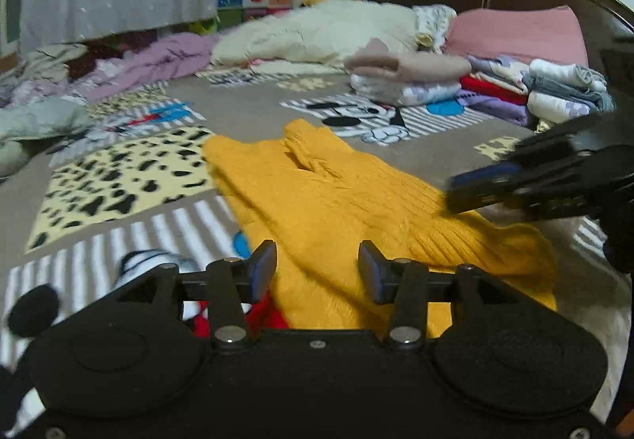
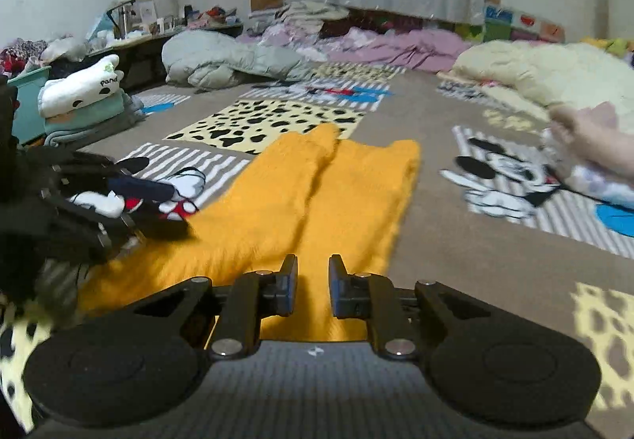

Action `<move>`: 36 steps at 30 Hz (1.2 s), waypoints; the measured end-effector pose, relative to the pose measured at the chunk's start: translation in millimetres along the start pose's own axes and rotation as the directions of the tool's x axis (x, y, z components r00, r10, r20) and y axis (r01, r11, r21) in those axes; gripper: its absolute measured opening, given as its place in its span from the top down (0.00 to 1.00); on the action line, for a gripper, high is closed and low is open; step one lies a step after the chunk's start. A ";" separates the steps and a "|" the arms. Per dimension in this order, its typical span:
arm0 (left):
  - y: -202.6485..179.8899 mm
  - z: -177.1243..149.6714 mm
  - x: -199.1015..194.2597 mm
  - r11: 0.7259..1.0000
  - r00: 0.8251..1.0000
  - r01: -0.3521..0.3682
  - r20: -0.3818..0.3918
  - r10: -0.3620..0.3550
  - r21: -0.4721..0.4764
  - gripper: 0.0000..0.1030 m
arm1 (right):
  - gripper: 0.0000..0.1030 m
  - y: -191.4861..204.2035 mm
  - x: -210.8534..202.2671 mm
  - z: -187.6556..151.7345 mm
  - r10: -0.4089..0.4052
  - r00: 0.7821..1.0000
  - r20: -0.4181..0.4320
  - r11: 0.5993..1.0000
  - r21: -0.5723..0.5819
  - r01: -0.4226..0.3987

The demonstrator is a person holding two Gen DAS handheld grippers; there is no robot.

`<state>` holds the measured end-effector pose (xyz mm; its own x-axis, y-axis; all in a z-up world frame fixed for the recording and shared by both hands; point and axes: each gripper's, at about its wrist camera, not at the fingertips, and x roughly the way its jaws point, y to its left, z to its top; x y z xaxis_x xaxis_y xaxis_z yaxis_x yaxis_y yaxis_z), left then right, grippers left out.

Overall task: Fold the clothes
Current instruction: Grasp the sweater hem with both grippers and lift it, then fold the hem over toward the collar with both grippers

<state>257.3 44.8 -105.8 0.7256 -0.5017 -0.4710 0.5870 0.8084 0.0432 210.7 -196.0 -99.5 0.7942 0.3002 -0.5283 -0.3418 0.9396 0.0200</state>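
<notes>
Both pairs of fingers stand spread with nothing between them: our left gripper (image 1: 317,268) shows a wide gap at the bottom centre of its own view, and our right gripper (image 2: 313,286) shows a narrower gap at the bottom centre of its view, yellow knit visible through each. We see the yellow sweater (image 1: 337,201) lying flat on the patterned blanket (image 1: 119,177), filling the middle of the left wrist frame and running from lower right up toward the centre, its sleeves laid lengthwise over the body. In the right wrist view the same sweater (image 2: 317,193) stretches from the lower left up to the middle of the frame. At the right edge of the left wrist view our right gripper (image 1: 475,189) hovers just over the sweater's hem side, blurred. In the upper right of that frame sit stacks of folded clothes (image 1: 475,82). A pale quilt (image 1: 317,31) lies heaped behind them, top centre.
</notes>
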 end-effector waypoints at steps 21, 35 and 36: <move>-117.3 -99.2 -44.7 0.589 0.949 -0.244 0.065 0.308 0.770 0.32 | 0.37 70.8 -44.3 -104.7 -0.157 0.985 0.075 0.806 -0.566 0.172; -97.5 -92.8 -42.0 0.489 0.954 -0.270 0.161 0.253 0.829 0.30 | 0.35 69.8 -38.8 -106.0 -0.161 0.952 0.262 0.767 -0.574 0.288; -96.1 -96.3 -43.5 0.485 0.957 -0.256 0.149 0.248 0.836 0.32 | 0.35 67.3 -38.8 -105.2 -0.155 0.952 0.263 0.777 -0.563 0.282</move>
<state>134.7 18.7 -174.3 0.8935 -0.3258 -0.3090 0.3997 0.2634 0.8780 104.0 -161.7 -166.9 0.9414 0.1832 -0.2833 -0.3245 0.7215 -0.6117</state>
